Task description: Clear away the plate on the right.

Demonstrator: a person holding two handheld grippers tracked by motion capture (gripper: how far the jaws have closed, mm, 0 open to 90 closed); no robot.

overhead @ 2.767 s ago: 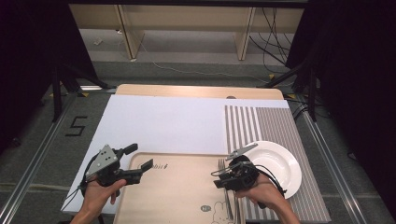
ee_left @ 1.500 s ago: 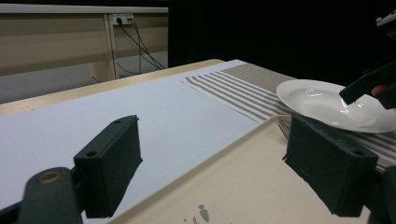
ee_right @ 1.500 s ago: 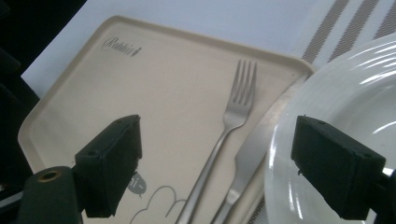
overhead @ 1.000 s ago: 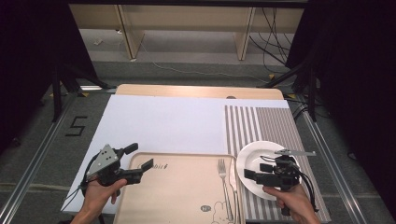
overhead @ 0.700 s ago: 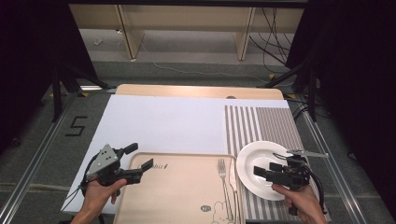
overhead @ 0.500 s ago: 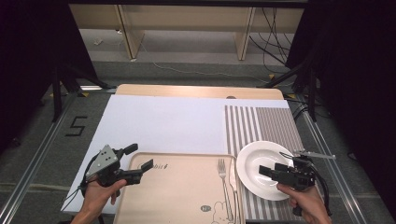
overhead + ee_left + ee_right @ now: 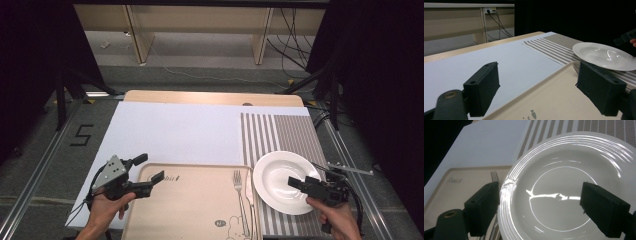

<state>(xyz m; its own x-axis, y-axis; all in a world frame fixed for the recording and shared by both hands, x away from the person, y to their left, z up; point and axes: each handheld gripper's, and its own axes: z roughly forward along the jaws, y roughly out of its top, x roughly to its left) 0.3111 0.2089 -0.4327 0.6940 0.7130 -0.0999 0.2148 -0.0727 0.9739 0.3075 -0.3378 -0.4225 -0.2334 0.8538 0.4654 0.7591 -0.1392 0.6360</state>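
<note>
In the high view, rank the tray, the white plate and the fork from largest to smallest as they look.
1. tray, partly cut by the bottom edge
2. white plate
3. fork

The desk (image 7: 180,130) is seen from above; the plate (image 7: 281,181) is shared, viewed low from its left (image 7: 602,55) and closely from above (image 7: 564,192).

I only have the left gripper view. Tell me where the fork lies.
Observer: The fork lies along the tray's right edge, tines pointing away from the person.
Operator: Report what the right gripper is doing.
Observer: The right gripper hangs open over the white plate, empty.
Operator: Say what the plate rests on.
Observer: On the striped placemat, its left rim beside the fork.
</note>
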